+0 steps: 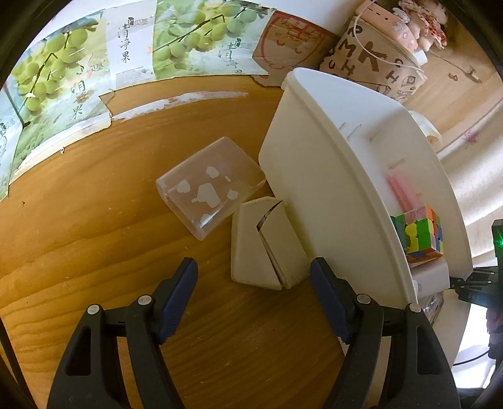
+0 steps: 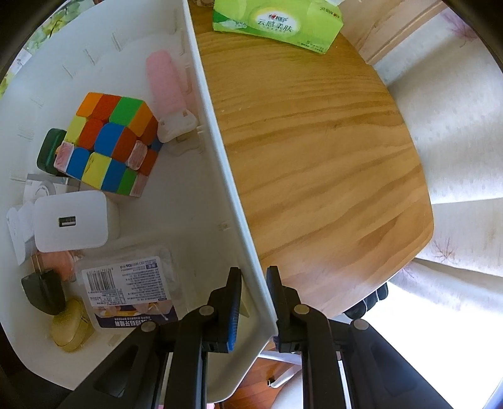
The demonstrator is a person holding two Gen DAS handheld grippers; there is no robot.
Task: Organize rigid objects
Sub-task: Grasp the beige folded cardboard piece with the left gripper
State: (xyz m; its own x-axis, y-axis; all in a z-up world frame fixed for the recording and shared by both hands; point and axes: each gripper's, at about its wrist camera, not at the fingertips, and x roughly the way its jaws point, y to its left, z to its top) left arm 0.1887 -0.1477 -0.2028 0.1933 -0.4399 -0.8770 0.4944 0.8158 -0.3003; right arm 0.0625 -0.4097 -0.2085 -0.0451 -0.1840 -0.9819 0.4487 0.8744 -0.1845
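1. The white bin (image 2: 220,176) stands on the wooden table (image 2: 314,157), its long wall running up the middle of the right wrist view.
2. Inside the bin lie a colour cube (image 2: 110,141), a pink tube (image 2: 165,81), a white charger (image 2: 70,221), a labelled packet (image 2: 129,283) and a yellow case (image 2: 70,327); bare floor remains beside the wall.
3. The right gripper (image 2: 254,299) clamps the bin's wall near its corner, fingers narrow, one inside and one outside.
4. Just outside the bin's other wall (image 1: 314,176) a beige case (image 1: 261,245) touches it; a clear box (image 1: 210,185) lies just beyond.
5. The left gripper (image 1: 254,280) hangs wide and empty before the beige case, one finger close to the bin.
6. Right of the bin the table is bare up to a green tissue pack (image 2: 276,22).
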